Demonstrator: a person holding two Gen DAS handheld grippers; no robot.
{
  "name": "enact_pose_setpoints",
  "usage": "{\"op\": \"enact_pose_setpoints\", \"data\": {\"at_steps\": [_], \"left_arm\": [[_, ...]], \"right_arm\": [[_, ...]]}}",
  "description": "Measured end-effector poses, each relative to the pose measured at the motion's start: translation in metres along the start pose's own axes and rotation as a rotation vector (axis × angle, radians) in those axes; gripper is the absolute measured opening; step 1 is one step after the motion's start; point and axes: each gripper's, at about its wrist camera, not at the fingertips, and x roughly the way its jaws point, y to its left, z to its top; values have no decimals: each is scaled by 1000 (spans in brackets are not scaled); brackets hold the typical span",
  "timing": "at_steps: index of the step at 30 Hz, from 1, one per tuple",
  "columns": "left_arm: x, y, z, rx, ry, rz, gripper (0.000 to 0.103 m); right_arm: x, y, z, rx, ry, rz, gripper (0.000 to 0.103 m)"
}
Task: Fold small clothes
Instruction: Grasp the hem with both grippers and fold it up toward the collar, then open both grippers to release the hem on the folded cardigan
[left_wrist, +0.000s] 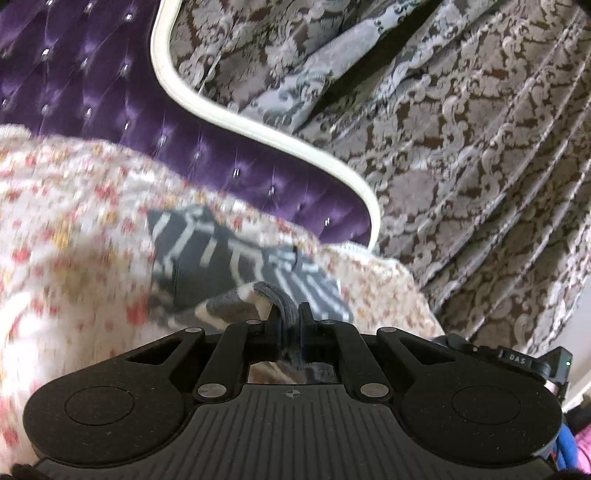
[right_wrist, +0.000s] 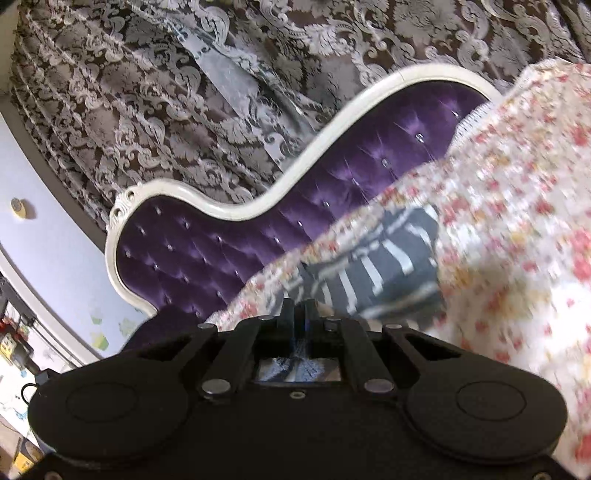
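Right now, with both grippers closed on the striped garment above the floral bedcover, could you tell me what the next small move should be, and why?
Probably carry the pinched edge forward over the rest of the striped garment and lower it. The left gripper and the right gripper are each shut on a fold of its fabric, and the rest trails onto the floral bedcover, so the fold looks unfinished.

Tufted headboard (left_wrist: 92, 92) close ahead; bedspread (left_wrist: 74, 229) below

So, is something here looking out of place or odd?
Nothing stands out. Both the left gripper and the right gripper are shut on the grey striped garment, which hangs over the floral bedspread. Motion blur hides fine detail.
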Motion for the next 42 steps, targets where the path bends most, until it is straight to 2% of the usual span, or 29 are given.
{"op": "enact_pose_setpoints", "data": {"at_steps": [1,6,13,18,22,27,29,30,31,33,34,35,36,42], "left_arm": [[2,1,8,4,-9,1,4],[28,6,46,17,-52,21,4],[89,30,80,7,-73,87,4],[140,54,87,-27,-37,139,4],[171,73,87,-36,-17,192,4],[198,93,85,-74,10,252,6],[204,99,86,-88,26,263,18],[205,103,87,-103,33,268,37],[203,105,88,-117,29,272,49],[197,107,89,-131,13,264,55],[193,107,91,-133,11,261,59],[188,105,92,-134,12,259,60],[184,103,92,-134,12,255,61],[151,76,87,-114,52,209,68]], "right_arm": [[7,0,8,-1,-9,3,11],[39,-8,39,4,-44,8,11],[105,-43,72,25,-65,-57,11],[157,-73,83,17,-41,-135,11],[193,-99,83,5,14,-205,11],[218,-115,80,-5,68,-266,12],[222,-118,79,-14,82,-286,14],[224,-120,79,-12,86,-290,17],[224,-121,79,-11,85,-298,21],[222,-123,80,-10,81,-293,23],[220,-122,80,-10,73,-293,35],[216,-121,81,-13,67,-287,51],[212,-119,81,-17,62,-280,55],[186,-99,78,-48,59,-279,57]]}}
